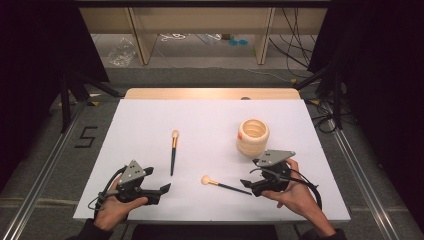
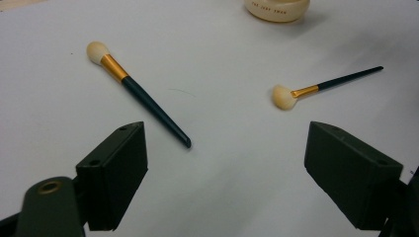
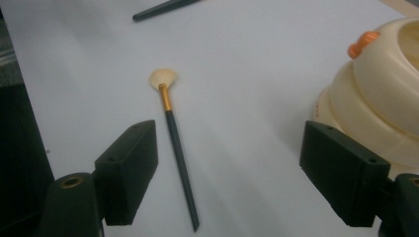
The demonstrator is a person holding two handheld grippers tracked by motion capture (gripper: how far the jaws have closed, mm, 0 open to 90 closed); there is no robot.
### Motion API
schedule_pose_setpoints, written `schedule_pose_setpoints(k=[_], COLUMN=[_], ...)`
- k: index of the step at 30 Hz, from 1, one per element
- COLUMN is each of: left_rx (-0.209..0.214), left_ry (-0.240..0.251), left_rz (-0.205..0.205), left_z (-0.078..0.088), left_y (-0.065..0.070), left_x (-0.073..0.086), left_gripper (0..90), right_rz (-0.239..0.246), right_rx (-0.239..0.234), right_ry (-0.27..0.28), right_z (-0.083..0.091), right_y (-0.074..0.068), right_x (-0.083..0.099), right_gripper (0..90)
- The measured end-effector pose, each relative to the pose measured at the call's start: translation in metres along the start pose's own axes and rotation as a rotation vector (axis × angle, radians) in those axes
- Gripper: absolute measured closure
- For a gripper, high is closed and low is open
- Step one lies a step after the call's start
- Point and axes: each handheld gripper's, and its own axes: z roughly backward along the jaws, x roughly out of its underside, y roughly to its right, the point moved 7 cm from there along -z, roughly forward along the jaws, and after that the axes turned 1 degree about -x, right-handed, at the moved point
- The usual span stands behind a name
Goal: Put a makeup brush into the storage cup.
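Two makeup brushes lie loose on a white table sheet [image 1: 150,120], and from that I judge that whatever is to be done with them, perhaps dropping them into the holder, has not begun. Going from left to right in the high view: at the lower left, the left gripper [image 1: 161,190] rests low on the sheet in the person's left hand [image 1: 112,207], its jaws spread wide and holding nothing. Just left of centre lies the longer brush [image 1: 173,152], pointing up the frame, its pale bristles at the top and its dark handle toward the bottom. Right of centre, lower down, lies the shorter fan brush [image 1: 222,185], bristles to the left, with its thin handle tip reaching close to the right gripper [image 1: 247,184]. That gripper sits at the lower right in the person's right hand [image 1: 295,192], its jaws also wide apart and empty; in its own view the fan brush lies on the sheet between them, untouched. Just above it, right of centre, a cream ribbed holder [image 1: 252,137] stands upright with an orange knob near its rim, and looks empty. Both brushes are yet to be picked up.
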Motion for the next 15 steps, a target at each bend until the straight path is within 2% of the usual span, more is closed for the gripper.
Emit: schedule_pose_setpoints(k=[1,2,3,5,7,8,10,11,15], left_rx=[0.004,0.004,-0.004,-0.003,-0.003,-0.008,-0.004,-0.008,-0.006], left_ry=[0.0,0.0,-0.001,0.002,0.0,-0.002,0.001,0.006,0.0], left_rz=[0.001,0.001,0.016,0.0,0.005,0.018,0.007,0.002,0.009], left_z=[0.0,0.0,0.0,0.001,0.001,0.002,0.002,0.003,0.002], left_y=[0.0,0.0,0.0,-0.001,0.0,0.0,-0.001,-0.002,-0.001], left_x=[0.0,0.0,0.0,-0.001,0.0,0.002,0.001,0.0,0.001], left_gripper=[16.5,16.5,16.6,16.7,16.8,16.8,16.8,16.7,16.9], right_rz=[0.016,0.016,0.054,0.08,0.084,0.104,0.112,0.135,0.162], right_rx=[-0.01,-0.01,-0.005,-0.024,-0.028,-0.052,-0.056,-0.077,-0.103], right_ry=[-0.025,-0.025,-0.059,-0.09,-0.1,-0.131,-0.14,-0.172,-0.228], right_z=[-0.002,-0.002,-0.01,-0.016,-0.018,-0.024,-0.026,-0.033,-0.04], right_y=[-0.001,-0.001,-0.003,-0.007,-0.008,-0.01,-0.011,-0.014,-0.017], right_x=[-0.002,-0.002,-0.008,-0.012,-0.014,-0.018,-0.019,-0.021,-0.021], right_gripper=[25.1,25.1,26.5,28.0,28.6,28.7,28.9,30.7,33.8])
